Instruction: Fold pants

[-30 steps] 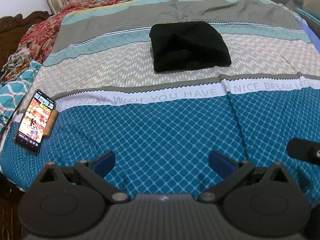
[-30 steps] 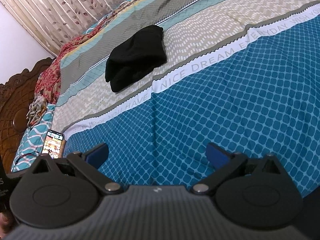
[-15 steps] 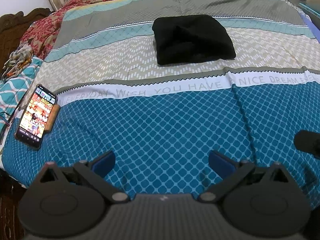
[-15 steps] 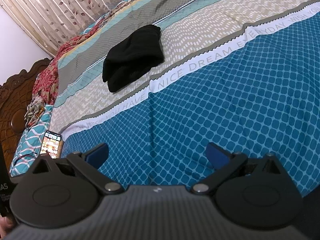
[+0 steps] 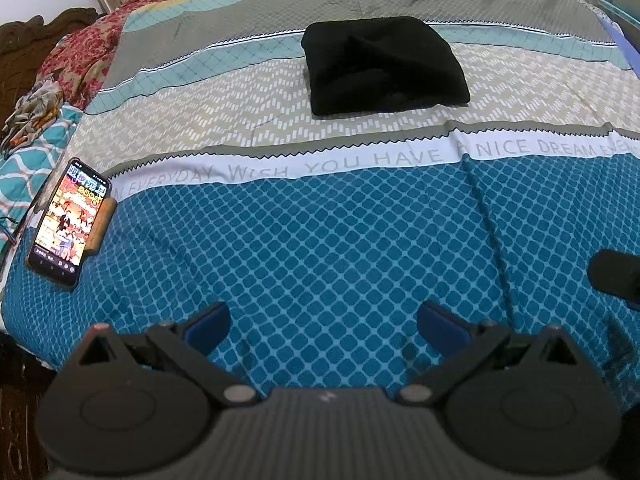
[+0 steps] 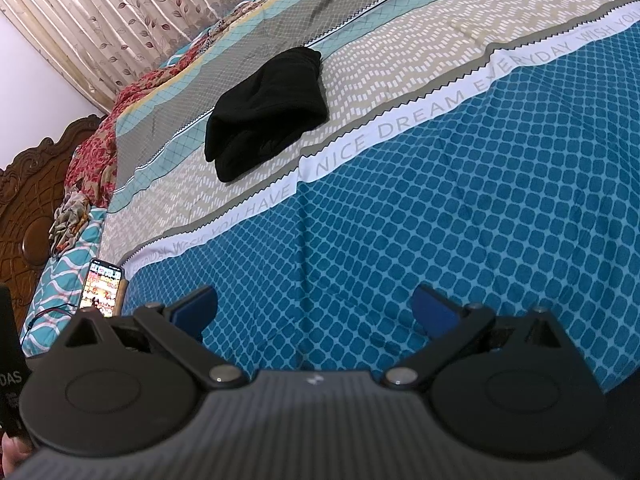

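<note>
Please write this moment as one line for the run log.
pants: folded, on bed | left gripper: open, empty | right gripper: open, empty | phone: lit

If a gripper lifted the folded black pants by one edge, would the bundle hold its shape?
Probably not. The pants look soft and limp, so the layers would likely sag open. Their stacked ends lie loose, so a push would probably bunch them.
</note>
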A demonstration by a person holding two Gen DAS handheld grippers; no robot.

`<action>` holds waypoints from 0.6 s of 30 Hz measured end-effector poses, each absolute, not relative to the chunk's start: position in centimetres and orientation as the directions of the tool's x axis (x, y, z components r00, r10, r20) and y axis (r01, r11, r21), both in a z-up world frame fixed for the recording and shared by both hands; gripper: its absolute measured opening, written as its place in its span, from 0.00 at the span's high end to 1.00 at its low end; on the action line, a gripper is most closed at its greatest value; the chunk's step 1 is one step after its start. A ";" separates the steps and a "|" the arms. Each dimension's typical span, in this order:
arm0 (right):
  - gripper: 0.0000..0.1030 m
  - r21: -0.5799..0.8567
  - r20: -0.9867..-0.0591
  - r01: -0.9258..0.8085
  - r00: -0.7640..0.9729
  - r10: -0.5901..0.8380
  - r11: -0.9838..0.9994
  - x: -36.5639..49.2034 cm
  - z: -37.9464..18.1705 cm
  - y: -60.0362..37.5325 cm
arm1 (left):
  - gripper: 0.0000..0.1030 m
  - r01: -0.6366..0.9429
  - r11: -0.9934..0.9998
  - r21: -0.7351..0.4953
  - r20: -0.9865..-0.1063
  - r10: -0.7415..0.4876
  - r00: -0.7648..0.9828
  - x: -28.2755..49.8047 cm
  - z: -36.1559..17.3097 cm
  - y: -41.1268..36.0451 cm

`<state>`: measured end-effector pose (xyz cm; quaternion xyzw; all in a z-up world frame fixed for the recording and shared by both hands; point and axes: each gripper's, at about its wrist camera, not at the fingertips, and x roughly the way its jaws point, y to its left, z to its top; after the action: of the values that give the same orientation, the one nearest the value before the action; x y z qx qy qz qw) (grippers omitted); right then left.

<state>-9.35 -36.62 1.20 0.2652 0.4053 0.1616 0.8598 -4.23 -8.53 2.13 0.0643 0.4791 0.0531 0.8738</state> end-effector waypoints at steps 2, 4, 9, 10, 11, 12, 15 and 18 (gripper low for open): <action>0.00 0.581 -0.610 -0.067 0.624 0.489 0.811 -9.4 1.2 -36.5 | 0.00 -0.039 0.986 0.165 -0.830 0.160 0.535 -4.2 2.1 -8.5; 0.00 0.573 -0.607 -0.074 0.631 0.483 0.816 -9.6 1.3 -36.4 | 0.00 -0.046 0.985 0.164 -0.831 0.163 0.532 -4.2 2.1 -8.4; 0.00 0.550 -0.601 -0.093 0.646 0.471 0.830 -9.8 1.7 -35.9 | 0.00 -0.063 0.985 0.162 -0.836 0.171 0.522 -4.1 2.0 -8.2; 0.00 0.546 -0.600 -0.098 0.648 0.469 0.832 -9.9 1.7 -35.9 | 0.00 -0.066 0.984 0.163 -0.836 0.174 0.521 -4.1 2.0 -8.1; 0.00 0.542 -0.599 -0.100 0.650 0.467 0.834 -9.9 1.7 -35.8 | 0.00 -0.069 0.984 0.162 -0.836 0.174 0.521 -4.1 2.0 -8.1; 0.00 0.540 -0.599 -0.103 0.650 0.467 0.836 -9.8 1.8 -35.8 | 0.00 -0.071 0.984 0.161 -0.836 0.175 0.520 -4.1 2.0 -8.0; 0.00 0.537 -0.600 -0.106 0.650 0.467 0.837 -9.8 1.7 -35.7 | 0.00 -0.078 0.984 0.162 -0.836 0.179 0.518 -4.1 2.1 -8.0; 0.00 0.534 -0.600 -0.106 0.651 0.465 0.839 -9.8 1.8 -35.6 | 0.00 -0.084 0.983 0.163 -0.838 0.183 0.514 -4.1 2.0 -7.9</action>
<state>-9.84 -35.58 1.82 0.2330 0.3846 0.1626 0.8783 -4.09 -7.89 2.04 0.0509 0.4869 0.0770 0.8686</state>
